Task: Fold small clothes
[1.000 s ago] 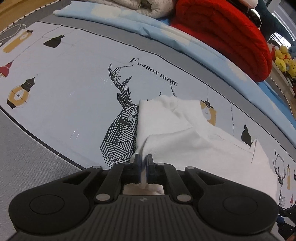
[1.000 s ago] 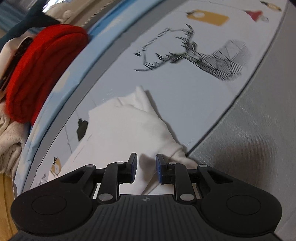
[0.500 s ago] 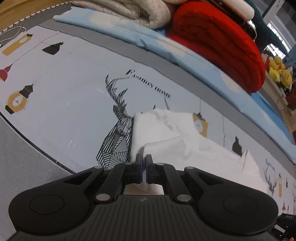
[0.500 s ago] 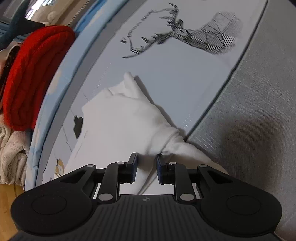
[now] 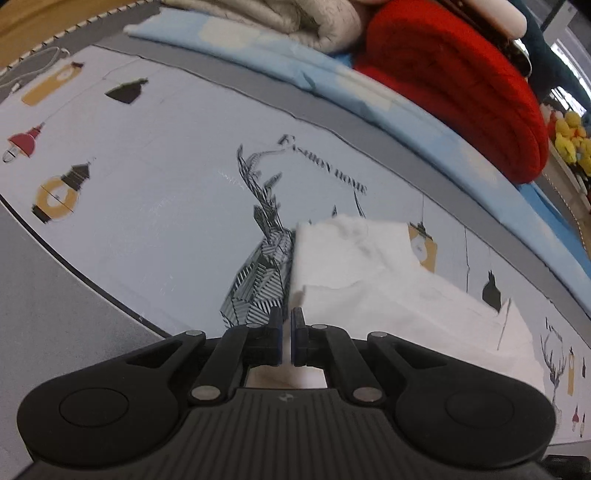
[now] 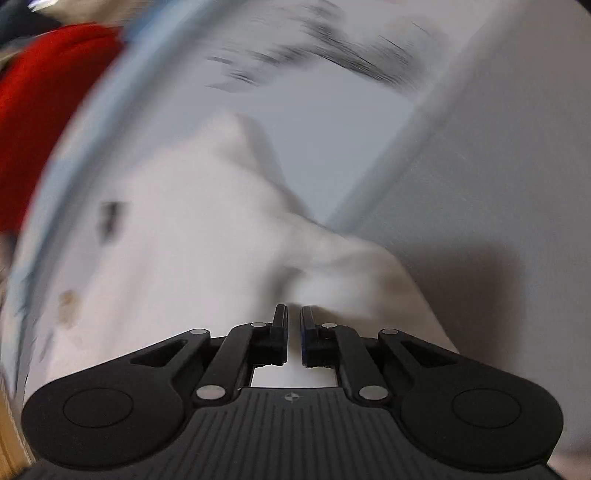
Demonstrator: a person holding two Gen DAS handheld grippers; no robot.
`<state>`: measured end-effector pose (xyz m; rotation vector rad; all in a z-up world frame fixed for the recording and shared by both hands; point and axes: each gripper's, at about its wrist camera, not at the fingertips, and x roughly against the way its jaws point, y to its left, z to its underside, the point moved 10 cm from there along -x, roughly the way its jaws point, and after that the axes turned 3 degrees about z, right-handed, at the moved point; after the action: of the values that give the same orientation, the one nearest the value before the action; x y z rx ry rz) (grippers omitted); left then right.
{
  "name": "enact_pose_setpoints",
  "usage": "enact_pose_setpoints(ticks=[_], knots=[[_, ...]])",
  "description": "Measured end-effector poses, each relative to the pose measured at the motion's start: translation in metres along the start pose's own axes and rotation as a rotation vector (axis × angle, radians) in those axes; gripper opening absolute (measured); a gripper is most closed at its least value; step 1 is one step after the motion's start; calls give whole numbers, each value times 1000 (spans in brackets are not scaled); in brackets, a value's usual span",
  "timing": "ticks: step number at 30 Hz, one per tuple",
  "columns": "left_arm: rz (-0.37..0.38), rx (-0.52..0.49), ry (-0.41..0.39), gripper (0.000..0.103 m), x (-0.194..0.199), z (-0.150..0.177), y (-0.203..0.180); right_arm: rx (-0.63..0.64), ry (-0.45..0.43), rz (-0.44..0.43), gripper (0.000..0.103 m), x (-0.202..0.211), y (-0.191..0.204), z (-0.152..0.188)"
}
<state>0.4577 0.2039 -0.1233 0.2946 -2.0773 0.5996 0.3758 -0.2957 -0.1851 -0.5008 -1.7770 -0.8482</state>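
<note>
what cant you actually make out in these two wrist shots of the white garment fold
- Left wrist view: the near edge of the white garment is hidden behind the left hand-held gripper, so what it pinches cannot be seen.
- Right wrist view: motion blur smears everything; whether the right hand-held gripper grips cloth is unclear.
- Left wrist view: the lettering on the printed sheet is blurred.
- Left wrist view: the red blanket is cut off by the top edge.

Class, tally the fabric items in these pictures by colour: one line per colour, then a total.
White: 1, the small garment
Red: 1, the rolled blanket
Beige: 1, the folded blanket
Light blue: 1, the cloud-print sheet
Total: 4
</note>
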Motion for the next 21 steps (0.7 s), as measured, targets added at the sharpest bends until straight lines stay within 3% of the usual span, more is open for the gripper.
enact_pose_setpoints(ticks=[4,7,9,10,12,13,14,17,19,21], knots=[[57,23,-59,9,11,-10,-7,56,-188,-32,8,38,15,-24],[98,32,-36,9,6,-7,-14,95,-337,-110,11,71,31,-36],[124,63,7,9,-2,1,-12,103,-353,-209,13,77,41,-36],[136,88,35,9,-7,5,-10,114,-336,-263,19,74,47,-38],[143,149,101,15,-20,16,-3,127,-264,-363,25,63,58,-34],[137,180,132,18,-27,21,2,118,-230,-373,25,53,58,-34],[126,208,159,18,-32,26,8,101,-198,-339,25,42,51,-35],[98,218,134,18,-32,20,14,57,-130,-85,23,11,12,-36],[80,191,64,27,-23,6,14,-27,-124,-78,23,8,-4,-38],[73,174,8,35,-17,-6,13,0,-165,-45,25,18,-1,-44]])
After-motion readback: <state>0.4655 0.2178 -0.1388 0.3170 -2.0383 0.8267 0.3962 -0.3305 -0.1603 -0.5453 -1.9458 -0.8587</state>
